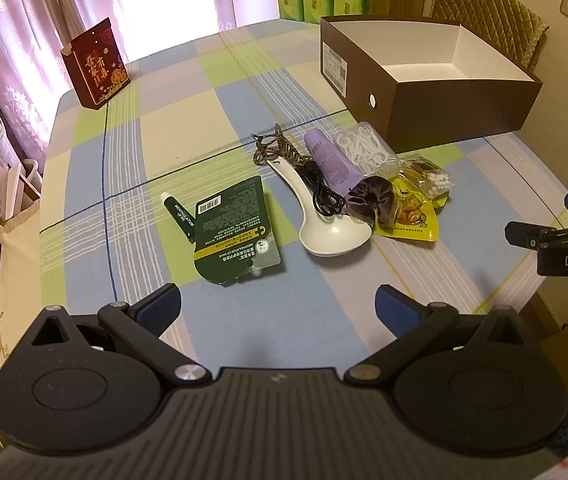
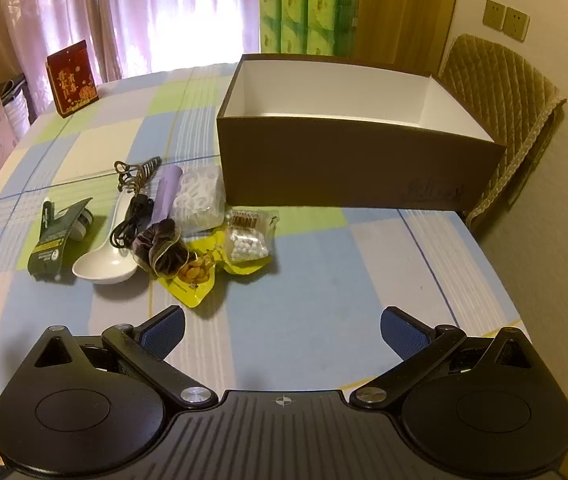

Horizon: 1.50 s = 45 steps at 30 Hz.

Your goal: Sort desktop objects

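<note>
A heap of small objects lies mid-table: a dark green lip-balm card, a white spoon, a black cable, a purple tube, a dark scrunchie, a yellow snack packet, a bag of cotton swabs and a bag of white rings. A brown box with a white inside stands behind them, nothing in it. My left gripper is open above the near cloth. My right gripper is open too, nothing between its fingers.
A checked cloth covers the table. A red printed box stands at the far left edge. Green packs and a padded chair are behind the table. The right gripper's fingers show at the left wrist view's right edge.
</note>
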Each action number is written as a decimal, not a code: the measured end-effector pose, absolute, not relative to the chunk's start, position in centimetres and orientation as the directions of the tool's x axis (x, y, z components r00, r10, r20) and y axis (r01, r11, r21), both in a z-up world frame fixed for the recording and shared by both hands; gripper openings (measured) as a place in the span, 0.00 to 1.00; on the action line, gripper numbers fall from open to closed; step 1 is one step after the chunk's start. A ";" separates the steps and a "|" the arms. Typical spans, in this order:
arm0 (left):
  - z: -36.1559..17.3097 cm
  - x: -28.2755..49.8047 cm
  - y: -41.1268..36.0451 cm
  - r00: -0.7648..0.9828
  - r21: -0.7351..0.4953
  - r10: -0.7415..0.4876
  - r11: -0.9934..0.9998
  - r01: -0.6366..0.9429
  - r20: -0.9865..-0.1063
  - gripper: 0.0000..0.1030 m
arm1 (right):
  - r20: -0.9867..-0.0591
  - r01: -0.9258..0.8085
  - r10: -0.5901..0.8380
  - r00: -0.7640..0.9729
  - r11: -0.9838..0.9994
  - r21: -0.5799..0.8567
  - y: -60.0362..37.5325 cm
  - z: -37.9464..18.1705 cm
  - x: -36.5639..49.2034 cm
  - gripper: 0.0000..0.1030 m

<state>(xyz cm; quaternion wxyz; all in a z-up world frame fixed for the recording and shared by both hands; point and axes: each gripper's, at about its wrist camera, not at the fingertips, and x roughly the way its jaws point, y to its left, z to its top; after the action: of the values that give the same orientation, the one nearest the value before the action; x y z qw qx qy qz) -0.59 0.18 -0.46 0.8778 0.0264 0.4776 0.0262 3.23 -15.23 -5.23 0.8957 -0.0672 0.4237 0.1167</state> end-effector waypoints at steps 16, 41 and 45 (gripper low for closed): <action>-0.6 -0.8 0.2 0.543 0.065 0.068 0.998 -0.025 -0.837 0.99 | -0.777 -0.272 0.149 0.612 0.962 -0.030 -14.9 -5.3 3.2 0.98; -0.9 -0.6 0.6 0.538 0.058 0.069 0.998 -0.037 -0.840 0.99 | -0.784 -0.285 0.145 0.604 0.958 -0.043 -14.3 -5.4 3.6 0.98; -0.8 -0.4 0.7 0.535 0.057 0.068 0.998 -0.037 -0.842 0.99 | -0.786 -0.290 0.146 0.600 0.956 -0.044 -14.2 -5.4 3.9 0.98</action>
<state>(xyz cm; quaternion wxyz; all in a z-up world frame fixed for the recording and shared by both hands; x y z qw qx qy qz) -0.45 0.67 -0.84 0.8761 0.0160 0.4810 0.0299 3.91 -14.24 -5.40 0.8906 -0.0838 0.4300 0.1223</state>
